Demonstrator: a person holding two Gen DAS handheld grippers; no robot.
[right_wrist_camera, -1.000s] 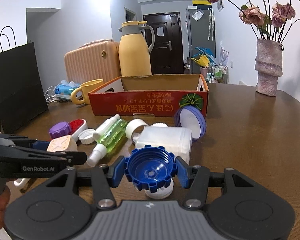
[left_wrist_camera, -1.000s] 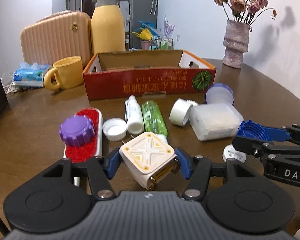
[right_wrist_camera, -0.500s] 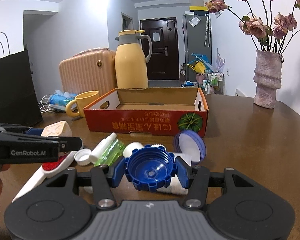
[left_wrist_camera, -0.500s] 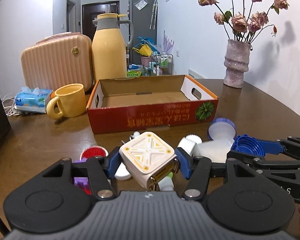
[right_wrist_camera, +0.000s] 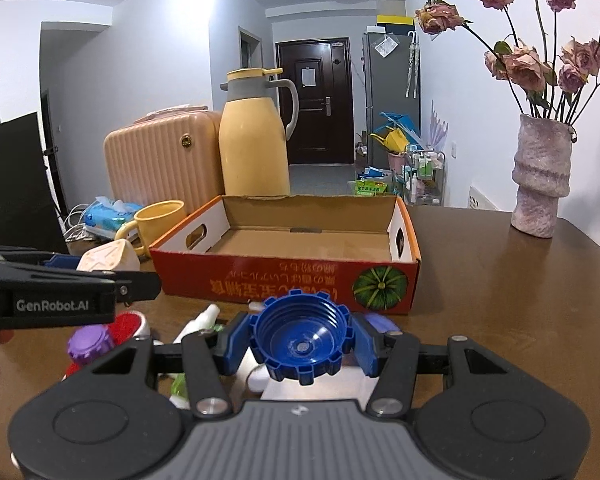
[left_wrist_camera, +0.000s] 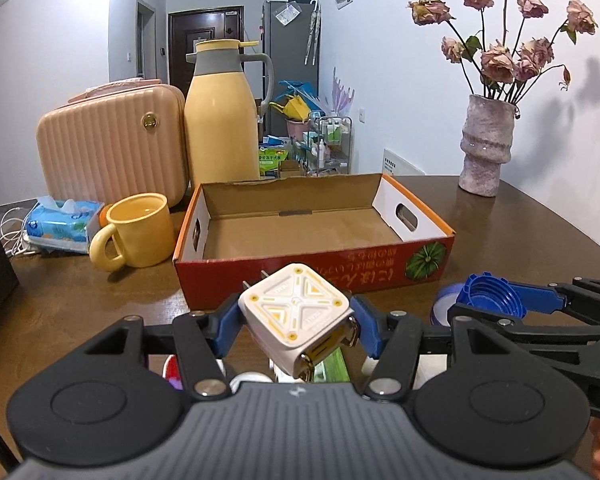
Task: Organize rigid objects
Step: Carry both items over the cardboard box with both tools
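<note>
My left gripper (left_wrist_camera: 295,322) is shut on a white cube-shaped plug adapter (left_wrist_camera: 296,312) with yellow trim, held in the air just short of the red cardboard box (left_wrist_camera: 312,264). My right gripper (right_wrist_camera: 300,346) is shut on a blue ribbed bottle cap (right_wrist_camera: 300,342), hollow side towards the camera, also raised in front of the box (right_wrist_camera: 284,280). The box is open and bare inside. Seen from the right wrist, the left gripper (right_wrist_camera: 100,272) with the adapter (right_wrist_camera: 108,260) sits at the left. Beneath lie a purple cap (right_wrist_camera: 90,342), a red brush (right_wrist_camera: 126,324) and a green bottle (right_wrist_camera: 180,386), partly hidden.
Behind the box stand a yellow mug (left_wrist_camera: 140,230), a yellow thermos jug (left_wrist_camera: 220,116), a pink case (left_wrist_camera: 112,148) and a tissue pack (left_wrist_camera: 64,222). A vase of dried roses (left_wrist_camera: 486,148) is at the back right. A black bag (right_wrist_camera: 16,184) stands at the left of the brown table (right_wrist_camera: 520,300).
Both grippers rose and moved towards the box with their objects still held. The box interior now shows, and the loose items on the table have dropped below the fingers.
</note>
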